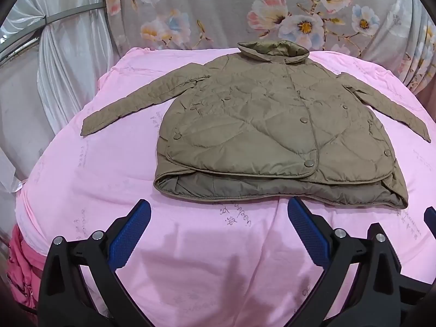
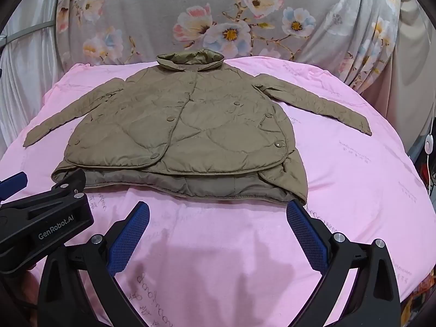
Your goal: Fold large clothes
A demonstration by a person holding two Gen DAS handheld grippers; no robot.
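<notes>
An olive-brown quilted jacket (image 1: 272, 125) lies flat, front up, on a pink sheet (image 1: 190, 245), collar at the far side and both sleeves spread out to the sides. It also shows in the right wrist view (image 2: 190, 136). My left gripper (image 1: 218, 218) is open and empty, just short of the jacket's near hem. My right gripper (image 2: 218, 219) is open and empty, also just short of the hem. The left gripper's body (image 2: 46, 218) shows at the left of the right wrist view, beside the hem's left corner.
The pink sheet (image 2: 354, 190) covers a raised surface. A grey floral cloth (image 1: 245, 8) hangs behind it, with white drapes (image 1: 62, 54) at the left. A red bundle (image 1: 21, 267) lies at the lower left. A white cable (image 2: 429, 147) hangs at the right.
</notes>
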